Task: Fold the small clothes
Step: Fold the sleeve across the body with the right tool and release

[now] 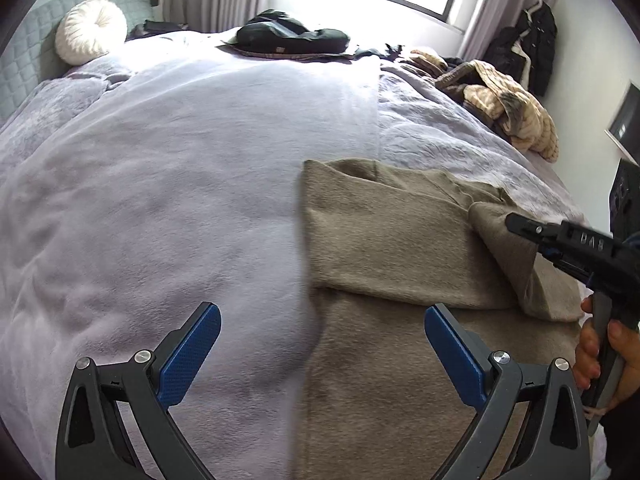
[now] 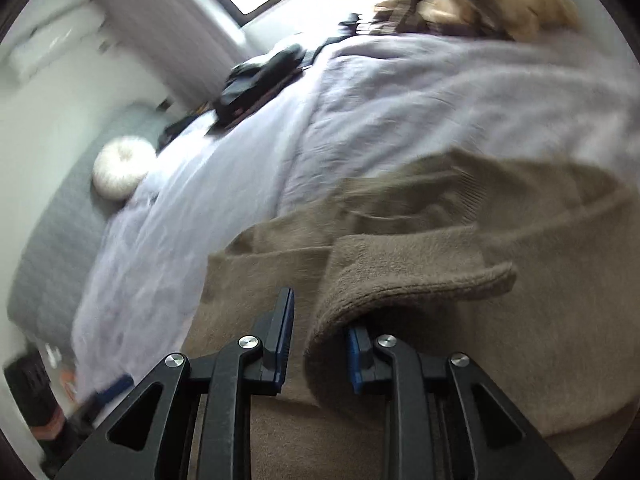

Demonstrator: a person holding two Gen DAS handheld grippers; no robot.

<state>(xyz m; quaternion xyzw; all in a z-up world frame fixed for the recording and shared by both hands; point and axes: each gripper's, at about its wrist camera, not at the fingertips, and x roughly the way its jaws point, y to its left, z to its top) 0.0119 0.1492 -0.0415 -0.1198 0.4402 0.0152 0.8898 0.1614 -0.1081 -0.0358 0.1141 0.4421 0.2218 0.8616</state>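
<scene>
A taupe knit garment (image 1: 392, 248) lies on the lilac bed cover (image 1: 180, 168), partly folded, with one flap turned over its middle. My left gripper (image 1: 322, 320) is open and empty, hovering over the garment's left edge. My right gripper (image 2: 320, 320) has its jaws partly apart; a thick fold of the garment (image 2: 400, 272) drapes over its right finger and hides the tip. I cannot tell if it grips the cloth. In the left wrist view the right gripper (image 1: 516, 227) reaches in from the right over the garment's folded flap.
A round white cushion (image 1: 91, 31) rests by the grey headboard. Dark clothes (image 1: 292, 36) lie at the far side of the bed. A beige and brown knit pile (image 1: 504, 108) lies at the far right. Coats (image 1: 528, 44) hang by the wall.
</scene>
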